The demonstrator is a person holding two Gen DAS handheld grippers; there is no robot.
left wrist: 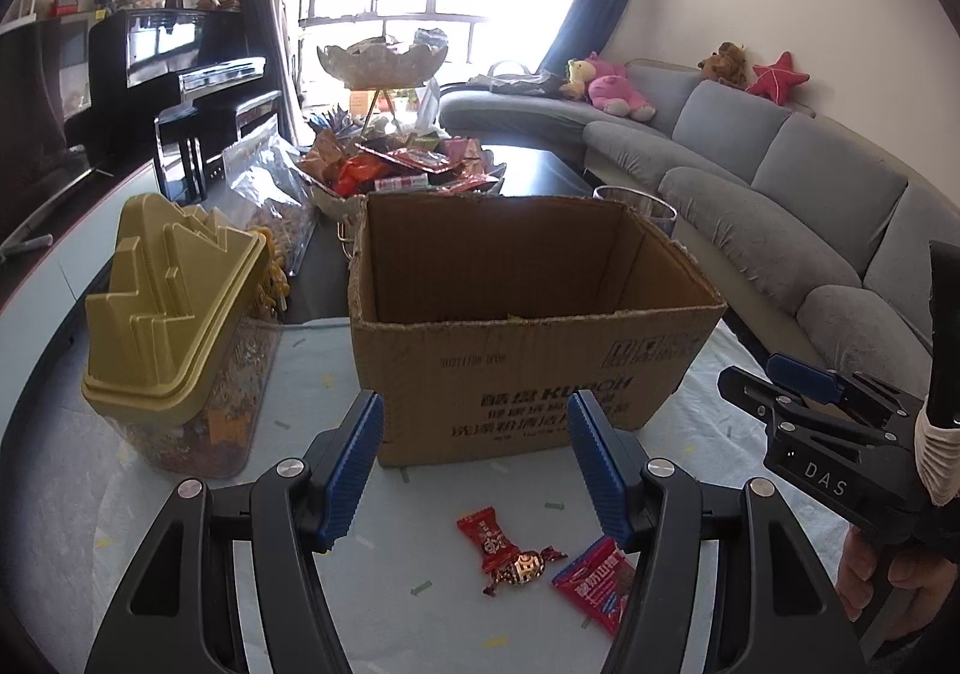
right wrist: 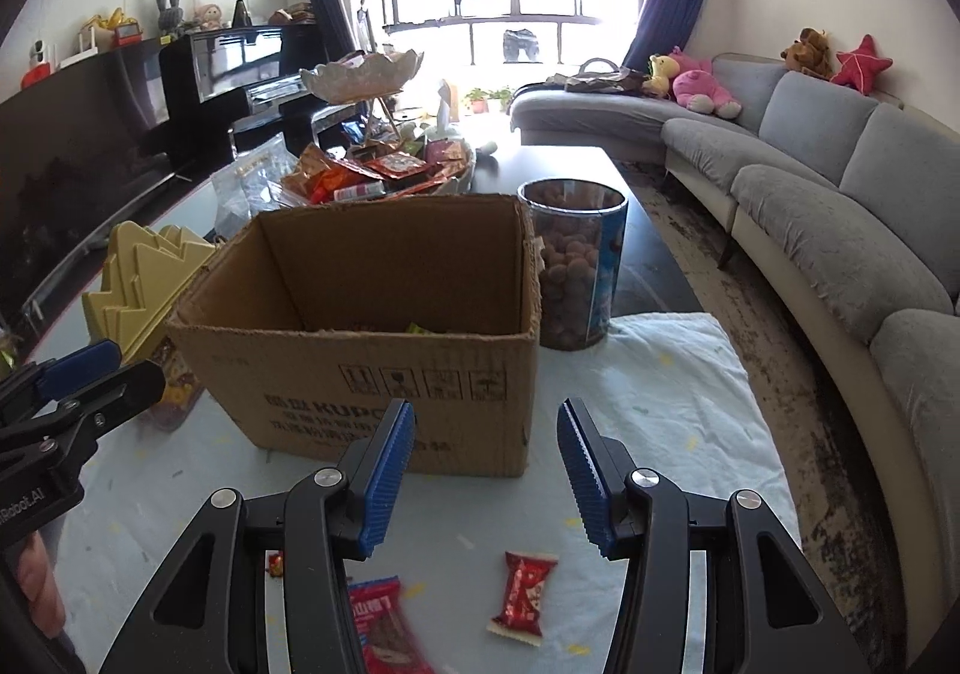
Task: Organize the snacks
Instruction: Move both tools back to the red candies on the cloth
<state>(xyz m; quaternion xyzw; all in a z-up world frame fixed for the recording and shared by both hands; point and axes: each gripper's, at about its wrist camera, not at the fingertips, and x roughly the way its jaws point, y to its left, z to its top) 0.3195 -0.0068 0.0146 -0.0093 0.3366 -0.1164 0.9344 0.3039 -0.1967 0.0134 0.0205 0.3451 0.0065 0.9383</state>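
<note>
Scanning from the table's left edge, I see a clear container with a gold stepped lid (left wrist: 171, 308), filled with snacks. Just right of it, at the middle of the table, stands an open cardboard box (left wrist: 528, 350); a few wrappers show at its bottom in the right wrist view. Behind the box sits a tiered snack bowl (left wrist: 408, 170) heaped with packets. At the box's right rear corner stands a clear canister of brown round snacks (right wrist: 573, 266), touching the box.

Near the table's front edge, on a pale cloth (right wrist: 678, 392), lie loose sweets: a red candy (left wrist: 489, 539), a twisted gold-and-red candy (left wrist: 523, 569) touching it, a red-and-blue packet (left wrist: 594, 584) partly under the right finger of my left tongs, and a red bar wrapper (right wrist: 523, 593) further right.

My left tongs (left wrist: 474, 470) hang open above the candies, gripping nothing. My right tongs (right wrist: 486, 479) are likewise open and empty, over the red bar wrapper.
</note>
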